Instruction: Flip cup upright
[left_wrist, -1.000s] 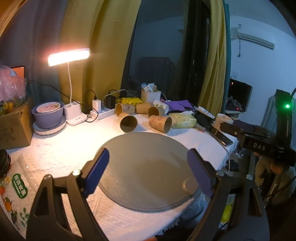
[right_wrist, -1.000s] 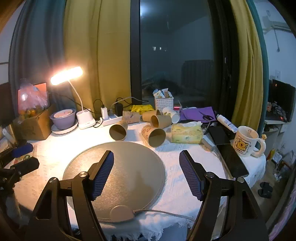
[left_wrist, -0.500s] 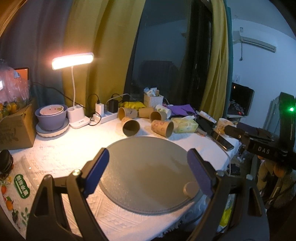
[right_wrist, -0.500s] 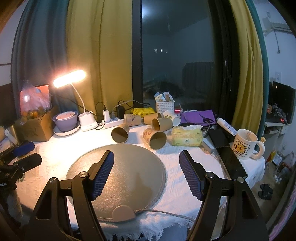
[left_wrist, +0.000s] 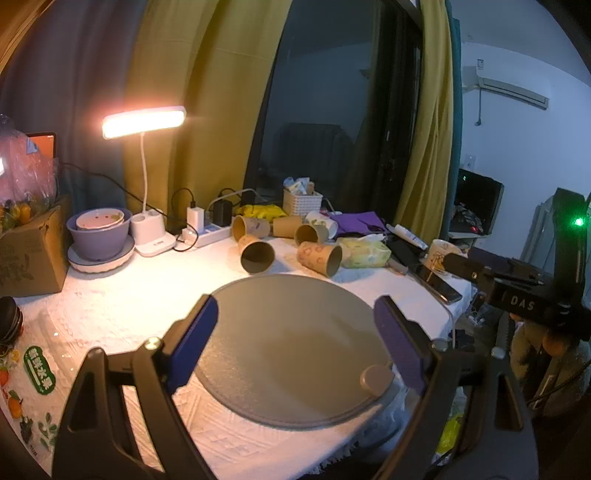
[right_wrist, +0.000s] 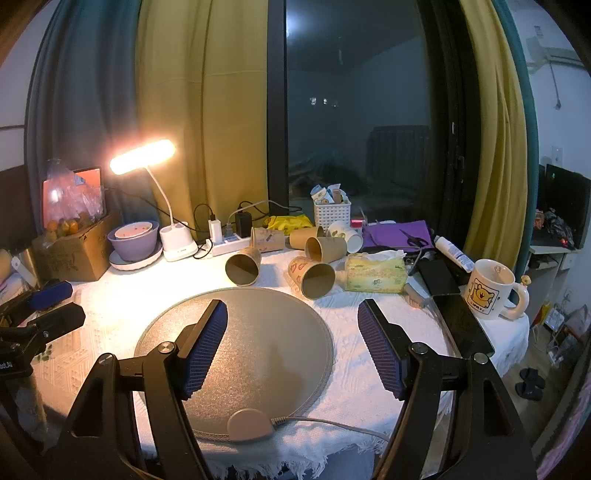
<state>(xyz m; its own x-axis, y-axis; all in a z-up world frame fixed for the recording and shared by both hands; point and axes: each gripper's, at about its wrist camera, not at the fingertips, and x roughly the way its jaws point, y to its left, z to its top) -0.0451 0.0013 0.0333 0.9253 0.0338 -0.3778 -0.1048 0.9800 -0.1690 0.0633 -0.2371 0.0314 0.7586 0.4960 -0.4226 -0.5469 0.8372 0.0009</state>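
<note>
Several brown paper cups lie on their sides at the back of a round table. The nearest two are a plain cup (right_wrist: 243, 266) (left_wrist: 256, 254) and a printed cup (right_wrist: 312, 277) (left_wrist: 320, 258), mouths toward me. They lie just past a round grey mat (right_wrist: 258, 332) (left_wrist: 291, 332). My left gripper (left_wrist: 295, 341) is open and empty above the mat's near side. My right gripper (right_wrist: 293, 345) is open and empty, also over the mat. Both are well short of the cups.
A lit desk lamp (right_wrist: 142, 157), a purple bowl (right_wrist: 133, 242), a power strip (right_wrist: 231, 245), a white basket (right_wrist: 331, 214), a tissue pack (right_wrist: 375, 273), phones (right_wrist: 460, 321) and a yellow-print mug (right_wrist: 489, 293) crowd the back and right. A cardboard box (right_wrist: 70, 254) stands left.
Both grippers have pulled back and risen slightly; the cups and table look a bit farther and lower in both views. Nothing on the table has moved.
</note>
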